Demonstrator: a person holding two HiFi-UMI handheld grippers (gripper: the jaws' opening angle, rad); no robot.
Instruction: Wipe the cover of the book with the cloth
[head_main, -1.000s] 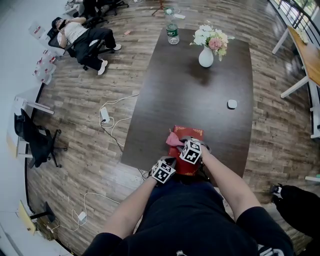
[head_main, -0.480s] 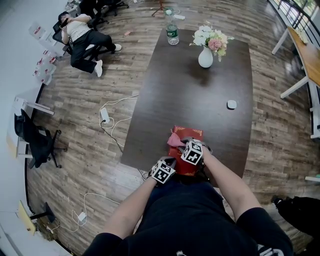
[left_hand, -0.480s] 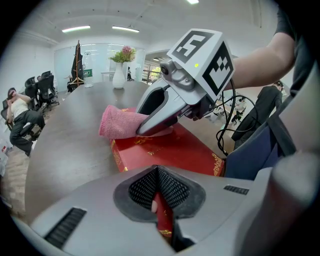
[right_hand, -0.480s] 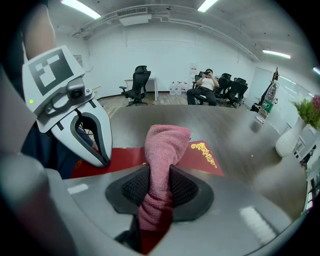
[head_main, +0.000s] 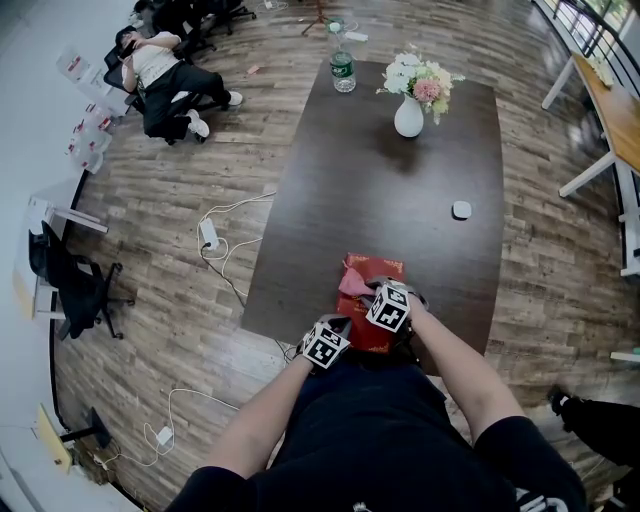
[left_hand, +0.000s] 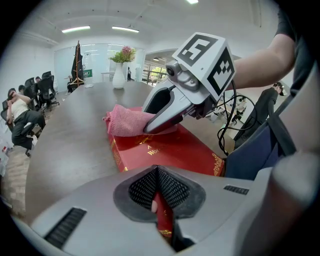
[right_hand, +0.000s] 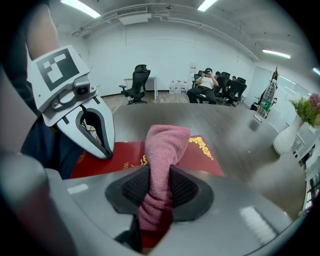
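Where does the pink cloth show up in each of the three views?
Head view: cloth, lower centre, on the red book's far-left corner.
Left gripper view: cloth, left of centre, held by the right gripper.
Right gripper view: cloth, centre, clamped between the jaws.
Shared landmark: the red book under it.
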